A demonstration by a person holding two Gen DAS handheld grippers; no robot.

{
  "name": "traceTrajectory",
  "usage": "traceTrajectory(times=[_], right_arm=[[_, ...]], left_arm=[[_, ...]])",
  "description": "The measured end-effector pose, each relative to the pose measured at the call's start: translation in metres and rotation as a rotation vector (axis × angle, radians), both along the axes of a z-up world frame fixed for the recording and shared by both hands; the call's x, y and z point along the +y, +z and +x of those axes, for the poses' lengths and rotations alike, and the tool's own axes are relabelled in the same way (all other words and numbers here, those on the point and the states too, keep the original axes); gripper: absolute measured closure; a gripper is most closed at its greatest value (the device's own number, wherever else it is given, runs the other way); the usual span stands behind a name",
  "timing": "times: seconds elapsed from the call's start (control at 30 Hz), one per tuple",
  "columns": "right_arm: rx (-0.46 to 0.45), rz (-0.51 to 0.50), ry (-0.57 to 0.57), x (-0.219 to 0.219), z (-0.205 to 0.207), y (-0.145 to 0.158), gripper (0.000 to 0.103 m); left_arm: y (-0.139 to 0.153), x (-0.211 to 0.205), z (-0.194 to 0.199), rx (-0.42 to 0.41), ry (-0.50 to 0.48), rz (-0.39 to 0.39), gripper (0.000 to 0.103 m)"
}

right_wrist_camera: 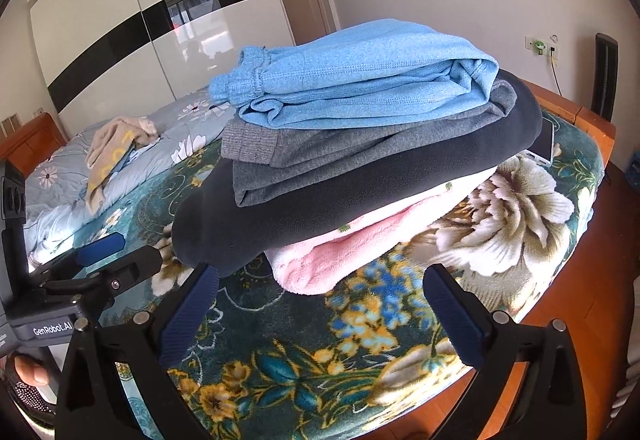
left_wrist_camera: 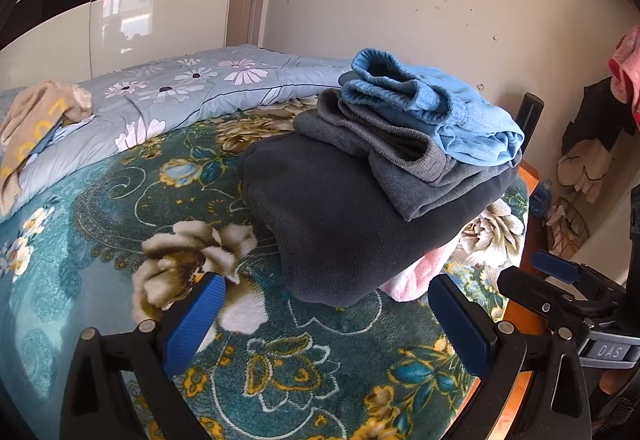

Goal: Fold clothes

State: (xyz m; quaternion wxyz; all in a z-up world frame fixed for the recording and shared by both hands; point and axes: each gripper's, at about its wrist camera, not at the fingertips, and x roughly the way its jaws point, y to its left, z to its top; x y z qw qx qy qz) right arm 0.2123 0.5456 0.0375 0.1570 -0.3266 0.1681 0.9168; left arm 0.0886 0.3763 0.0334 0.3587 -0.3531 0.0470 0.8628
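A stack of folded clothes [right_wrist_camera: 352,144] rests on the bed [right_wrist_camera: 520,224] near its foot corner: pink fleece [right_wrist_camera: 320,260] at the bottom, then a dark fleece [left_wrist_camera: 332,216], a grey garment [left_wrist_camera: 380,144] and a blue garment [right_wrist_camera: 360,80] on top. Both the left tongs [left_wrist_camera: 328,320] and the right tongs [right_wrist_camera: 320,304] are spread and hold nothing. The stack lies directly ahead of both, slightly nearer the right tongs, its long axis running across the right view. An unfolded beige garment [left_wrist_camera: 36,120] lies on the quilt [left_wrist_camera: 192,88], well apart, nearer the left tongs. Only the right view shows the pink layer clearly and a flat white object [right_wrist_camera: 544,148] beside the stack.
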Motion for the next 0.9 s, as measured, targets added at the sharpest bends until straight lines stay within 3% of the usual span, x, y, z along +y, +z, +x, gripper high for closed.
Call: traceTrajectory(times=[0.4,0.9], right_arm=[[-0.050,0.114,-0.121,-0.025,0.009,0.003,0.000],[-0.068,0.077,-0.121,-0.053,0.011,-0.009,0.000]], left_arm=[[-0.004,-0.031,-0.001,0.013,0.037,0.031,0.000],[-0.022,-0.039,0.006,0.045,0.079,-0.097,0.000]])
